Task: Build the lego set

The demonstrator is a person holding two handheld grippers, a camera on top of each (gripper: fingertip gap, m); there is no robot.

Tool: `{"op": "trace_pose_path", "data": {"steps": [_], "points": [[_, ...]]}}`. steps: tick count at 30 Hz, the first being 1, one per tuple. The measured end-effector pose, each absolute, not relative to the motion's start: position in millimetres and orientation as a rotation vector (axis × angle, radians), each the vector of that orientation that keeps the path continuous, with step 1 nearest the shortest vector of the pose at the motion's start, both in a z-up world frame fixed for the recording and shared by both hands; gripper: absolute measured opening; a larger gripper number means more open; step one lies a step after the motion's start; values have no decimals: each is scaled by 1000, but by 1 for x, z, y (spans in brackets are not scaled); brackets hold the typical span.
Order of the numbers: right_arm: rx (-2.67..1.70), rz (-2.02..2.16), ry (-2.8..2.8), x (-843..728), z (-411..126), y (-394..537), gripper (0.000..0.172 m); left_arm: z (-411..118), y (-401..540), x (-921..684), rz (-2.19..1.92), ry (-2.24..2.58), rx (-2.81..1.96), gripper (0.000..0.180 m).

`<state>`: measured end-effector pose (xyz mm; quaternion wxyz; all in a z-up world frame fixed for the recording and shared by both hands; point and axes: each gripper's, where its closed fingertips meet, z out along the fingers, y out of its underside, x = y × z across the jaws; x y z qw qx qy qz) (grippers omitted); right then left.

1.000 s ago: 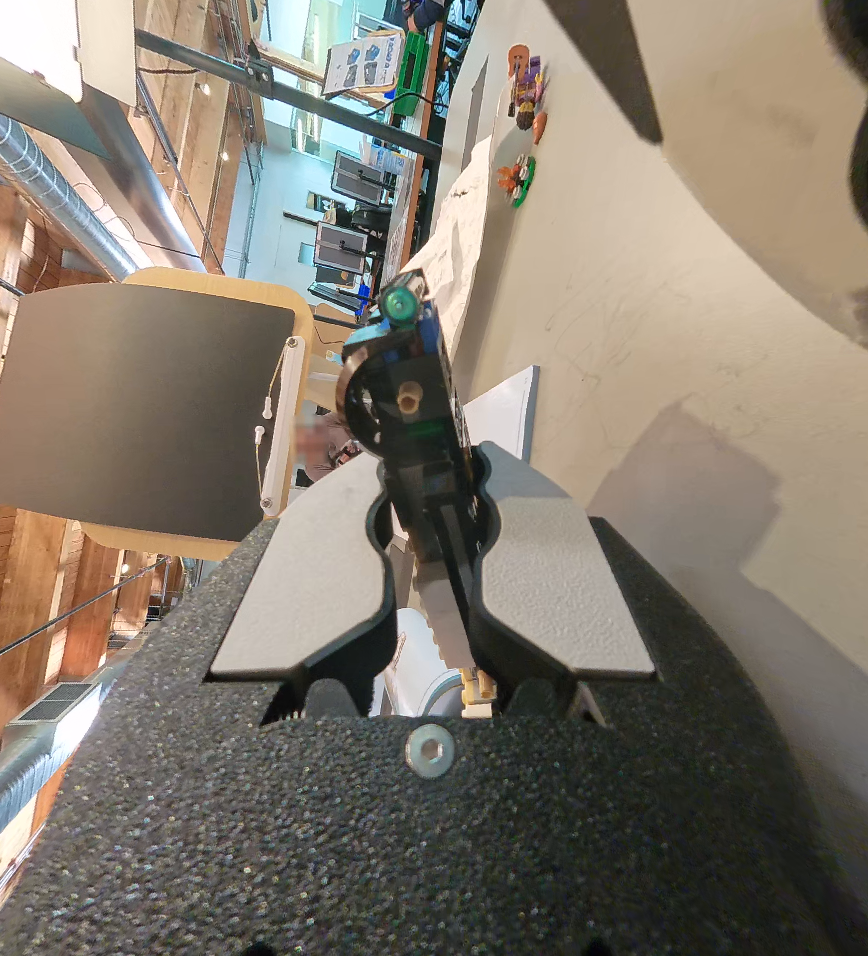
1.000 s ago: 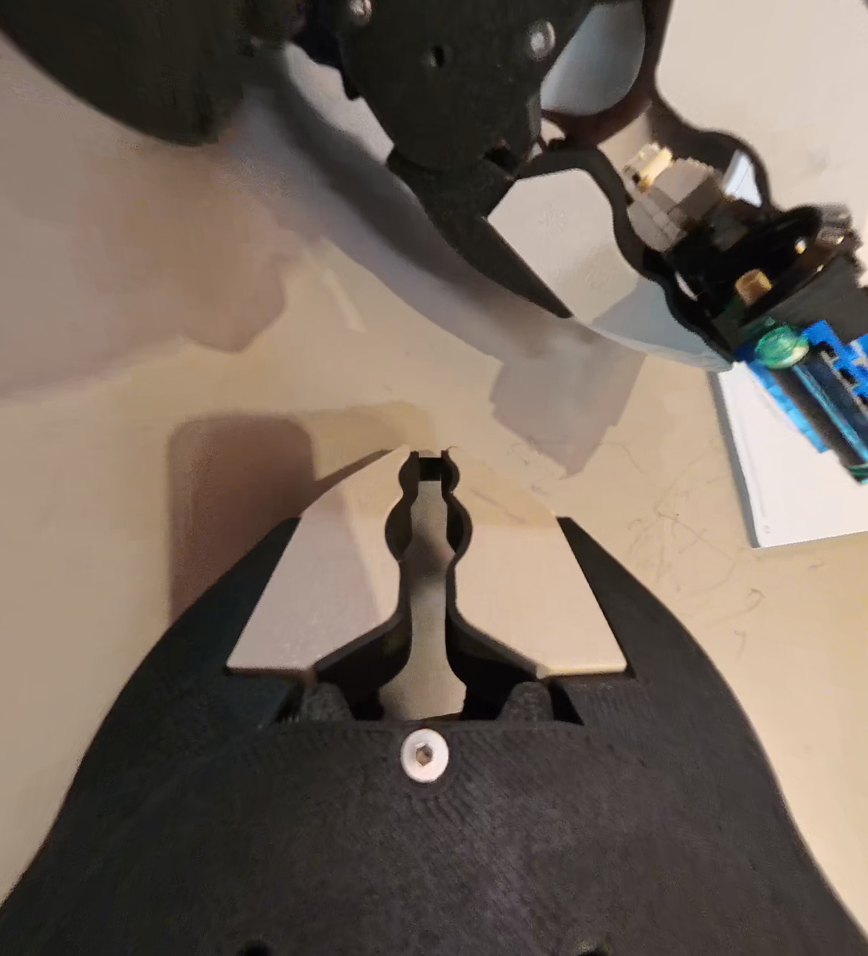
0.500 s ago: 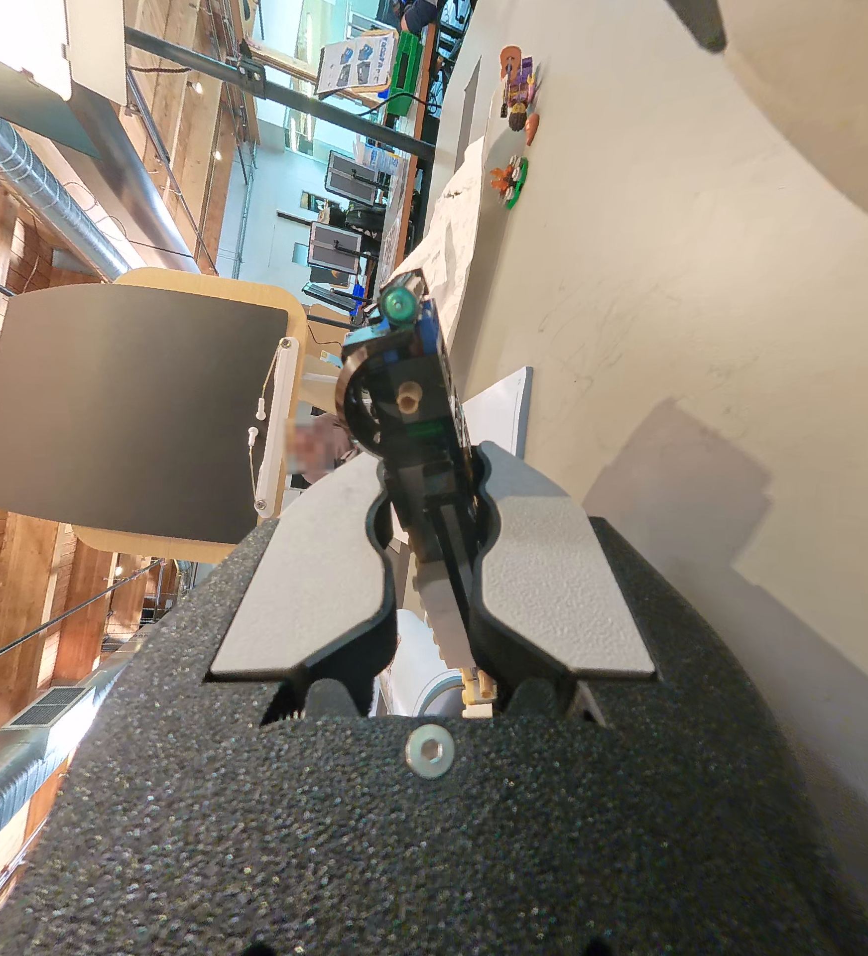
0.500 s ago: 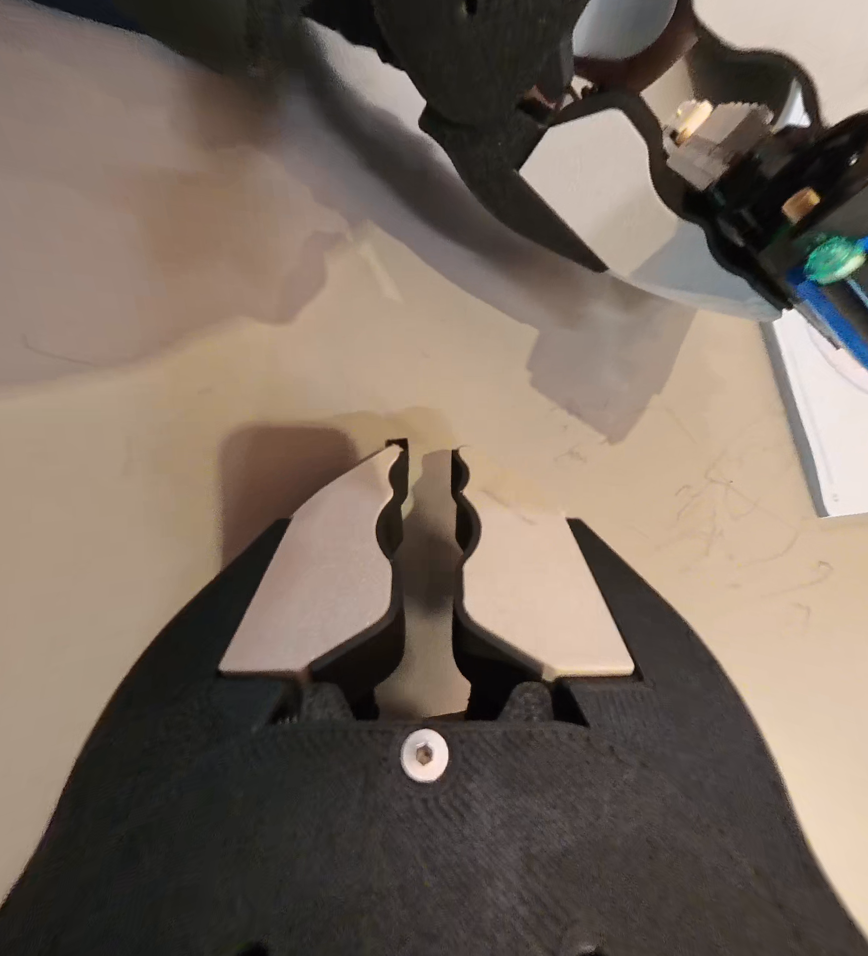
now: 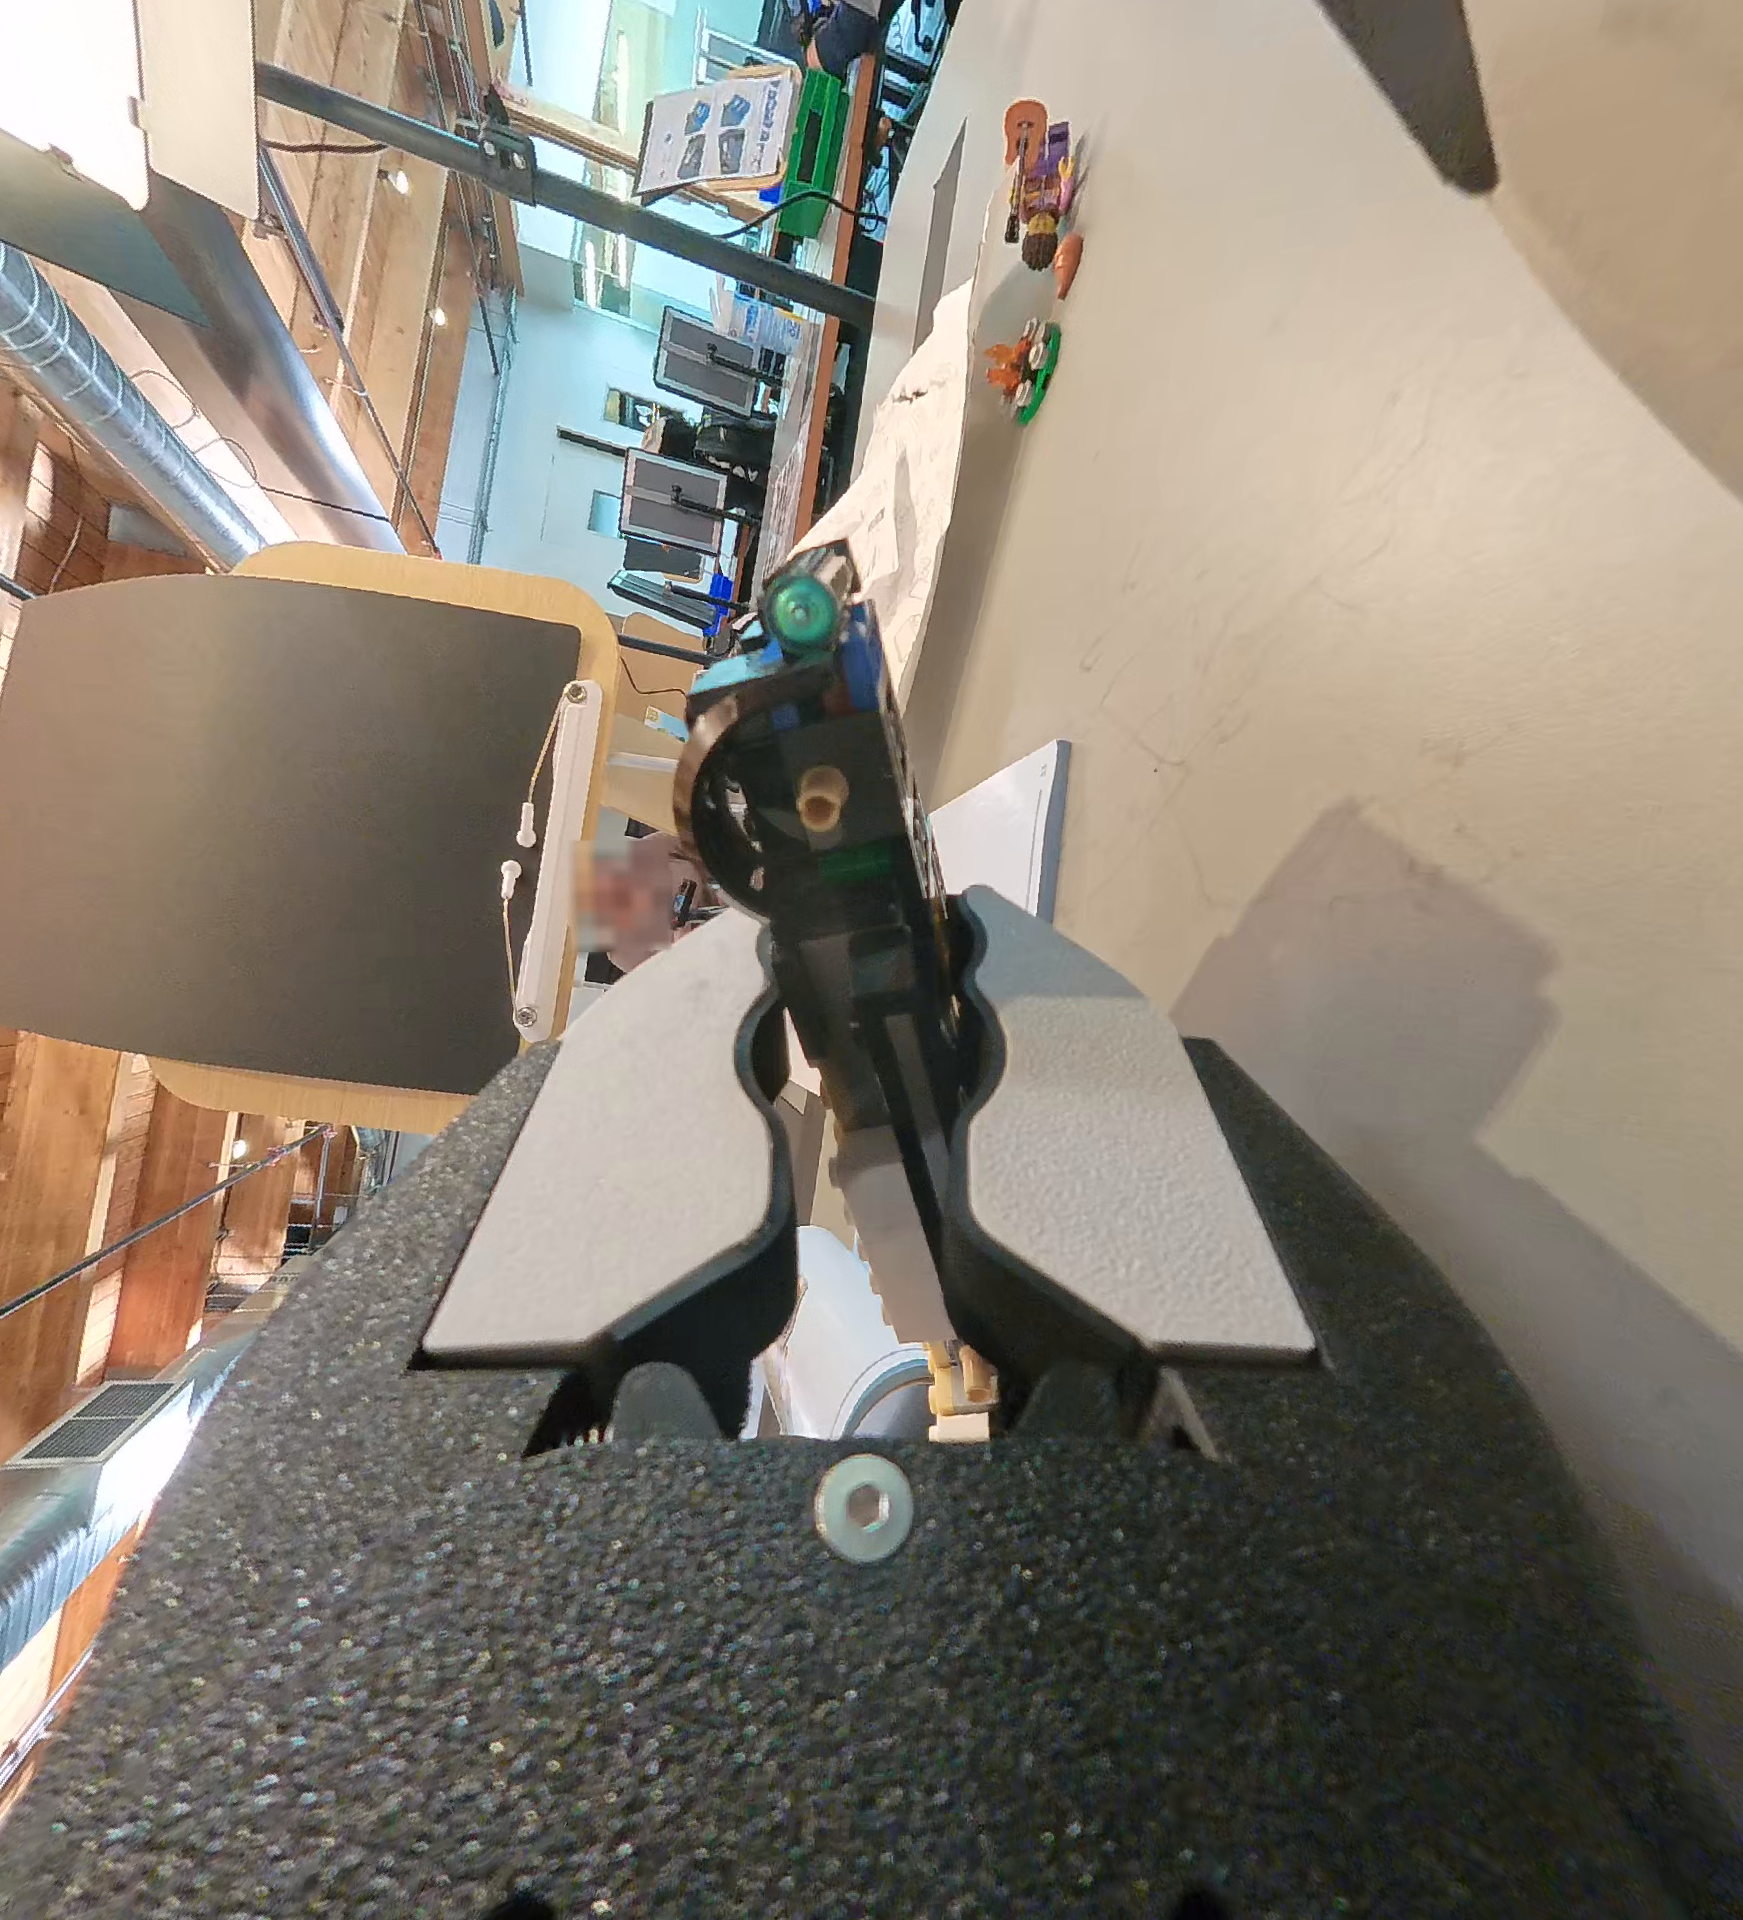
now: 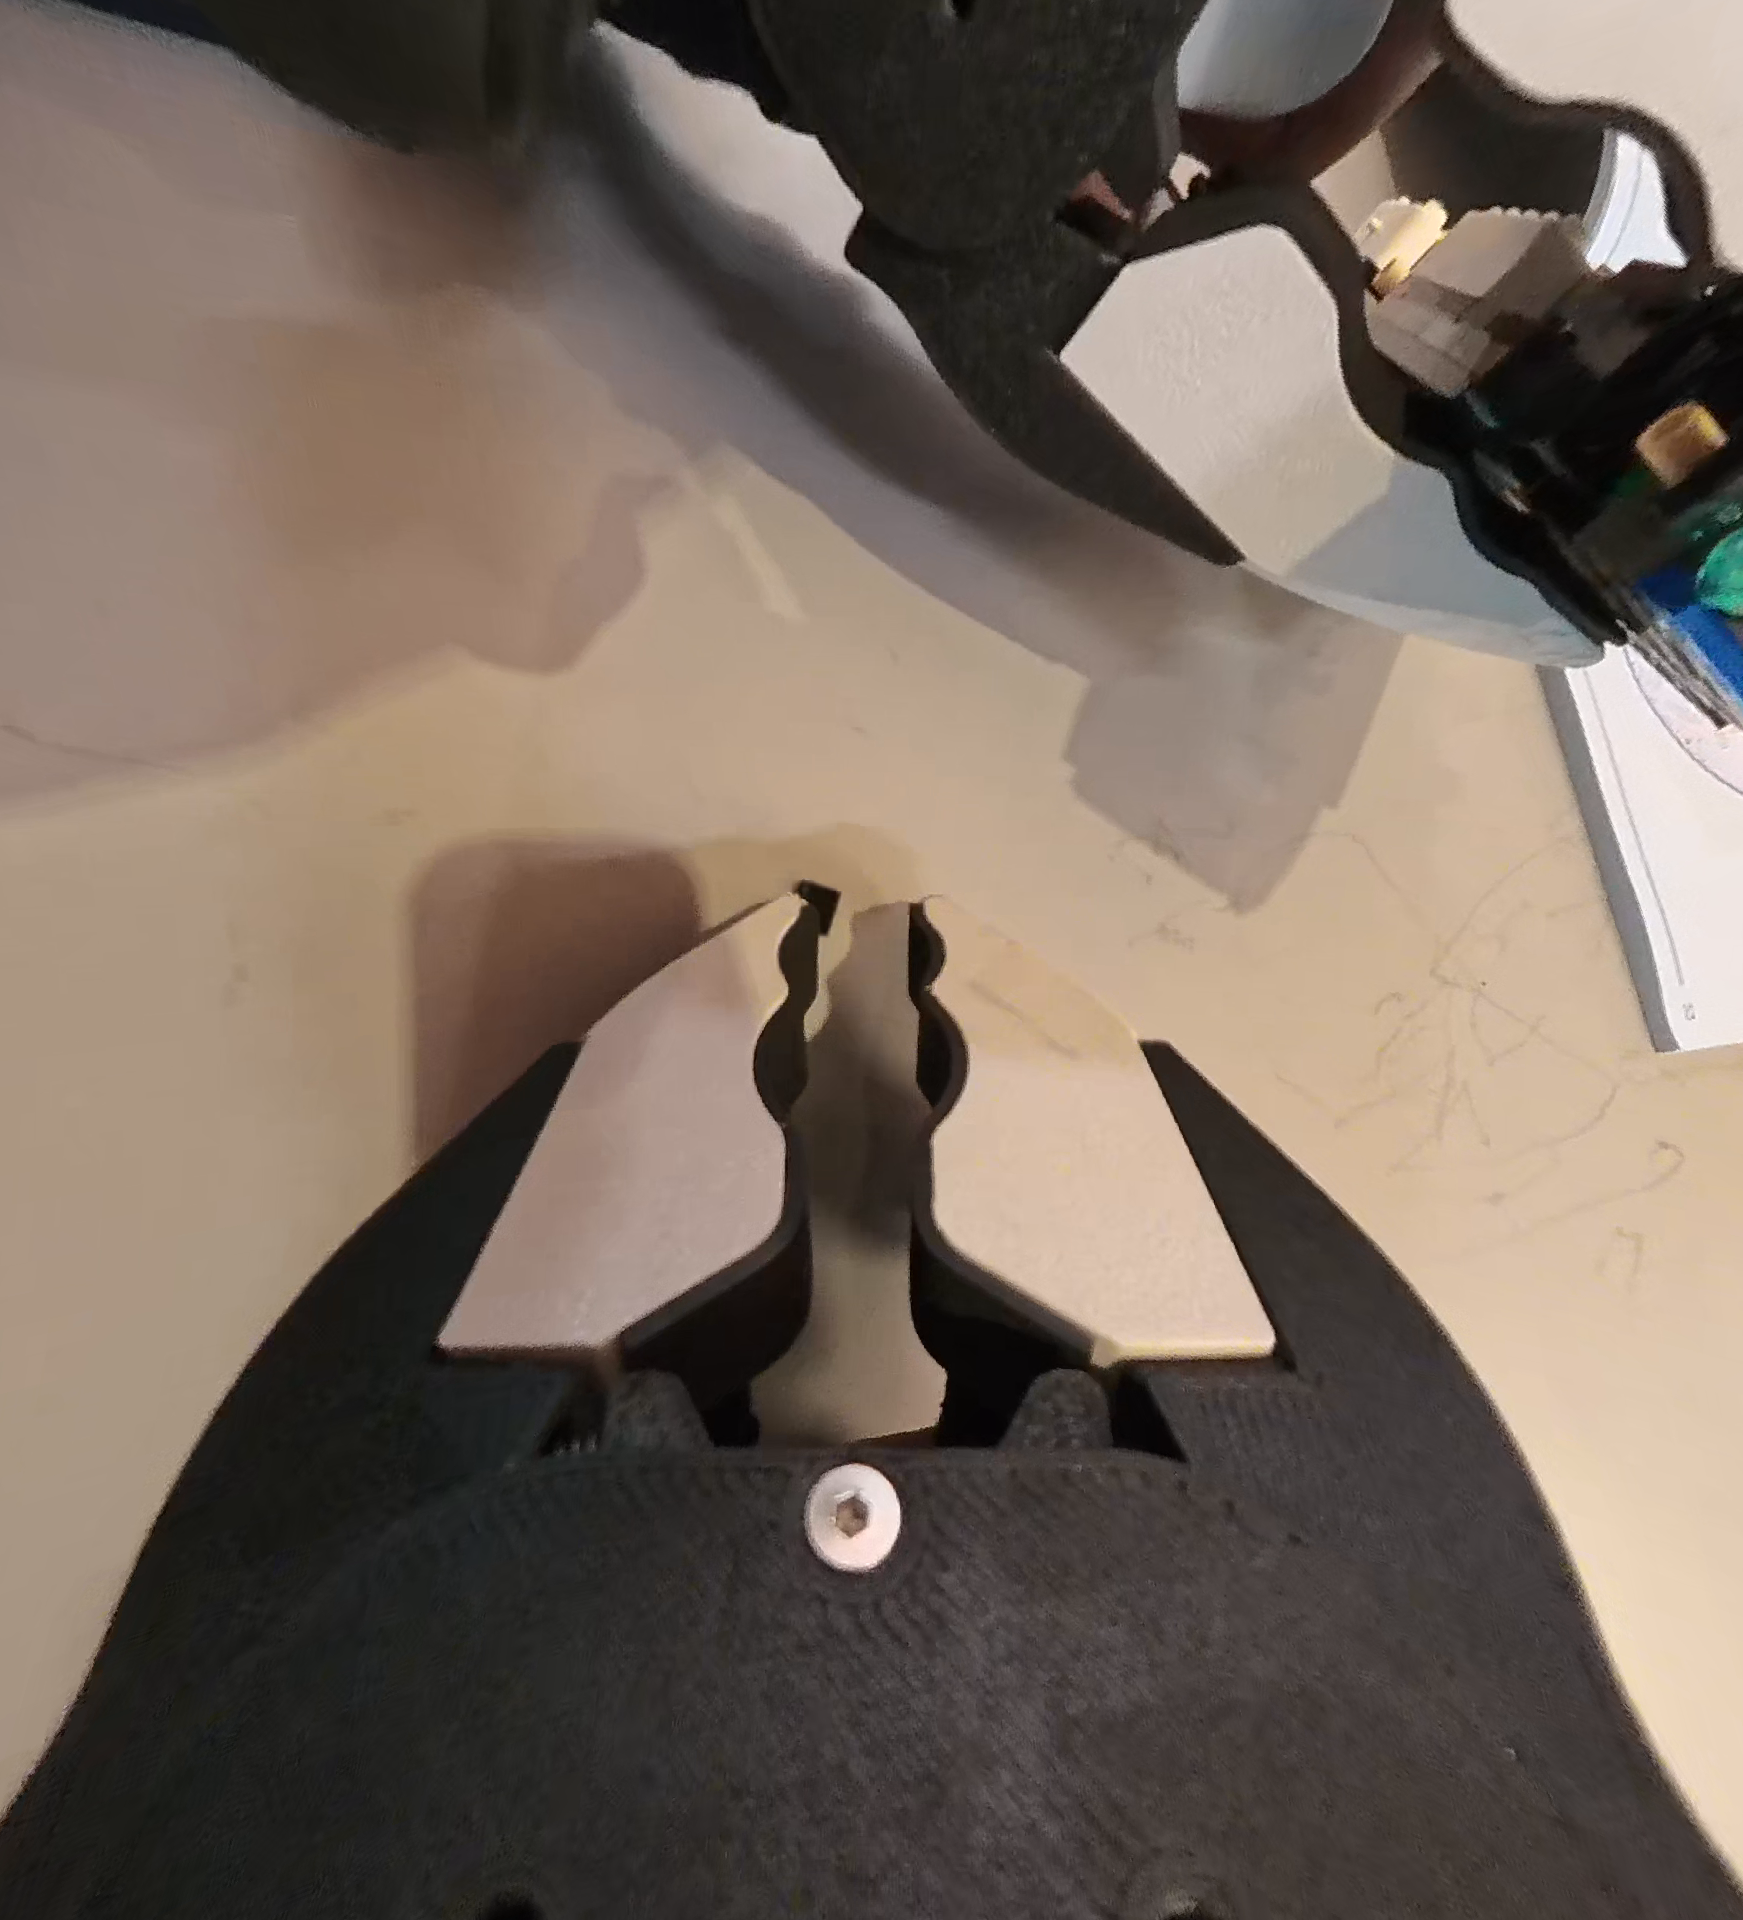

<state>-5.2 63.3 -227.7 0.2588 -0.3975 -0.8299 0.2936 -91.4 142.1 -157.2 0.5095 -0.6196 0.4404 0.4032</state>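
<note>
Left wrist view | left claw (image 5: 872,997) clamps black brick model (image 5: 825,831) — long axis along fingers | right claw (image 6: 862,914) narrowly apart — bare

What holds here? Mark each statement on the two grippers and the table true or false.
1. The left gripper grips a mostly black brick model. True.
2. The right gripper holds a blue brick. False: its fingers stand apart over the bare table.
3. A toy figure lies far off on the table. True.
4. The brick model rests on the table. False: it is held above it.
</note>
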Motion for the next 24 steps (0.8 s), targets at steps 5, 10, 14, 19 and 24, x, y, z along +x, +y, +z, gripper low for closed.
{"op": "trace_pose_path", "data": {"steps": [5,10,14,19,24], "points": [[-1184,896,-2245,-6,-223,60,16,-156,141,-91,975,1058,-1489,28],[-1299,878,-2241,-7,-228,59,13,-156,141,-90,975,1058,-1487,28],[-1354,896,-2239,-6,-228,59,7,-156,140,-90,976,1058,-1485,28],[-1343,859,-2258,-4,-230,58,3,-154,140,-89,977,1057,-1484,28],[-1310,811,-2271,-3,-232,56,5,-154,141,-89,978,1058,-1483,28]]}}
